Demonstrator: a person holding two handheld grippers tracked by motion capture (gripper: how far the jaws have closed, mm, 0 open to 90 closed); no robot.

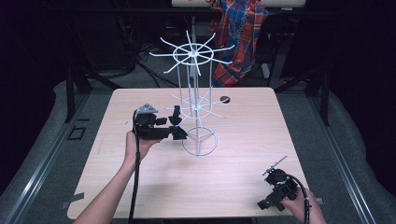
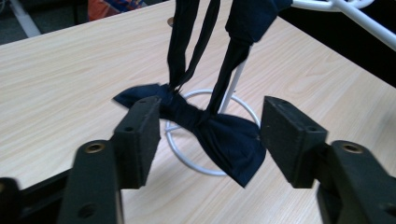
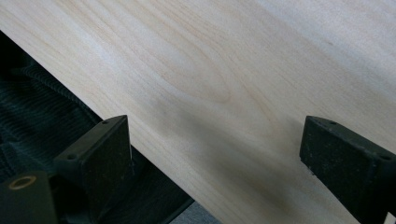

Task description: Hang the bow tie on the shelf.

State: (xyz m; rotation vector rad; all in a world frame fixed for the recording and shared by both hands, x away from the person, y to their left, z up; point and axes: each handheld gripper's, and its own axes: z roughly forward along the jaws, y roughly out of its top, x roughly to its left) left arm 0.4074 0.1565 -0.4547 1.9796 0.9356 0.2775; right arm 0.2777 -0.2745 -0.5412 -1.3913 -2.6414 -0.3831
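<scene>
Bow tie (image 2: 219,135) | soft, light, floppy (hangs off rack (image 2: 210,135)) | between left gripper (image 2: 210,140) pads, released | pinch centre knot

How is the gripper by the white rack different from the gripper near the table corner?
The left gripper is held up off the table beside the white wire rack; the right gripper sits low at the table's near edge. The left gripper has a dark bow tie hanging between its open jaws, which aren't pressing on it; the right gripper has nothing between its jaws. Both are black, open, and hand-held.
</scene>
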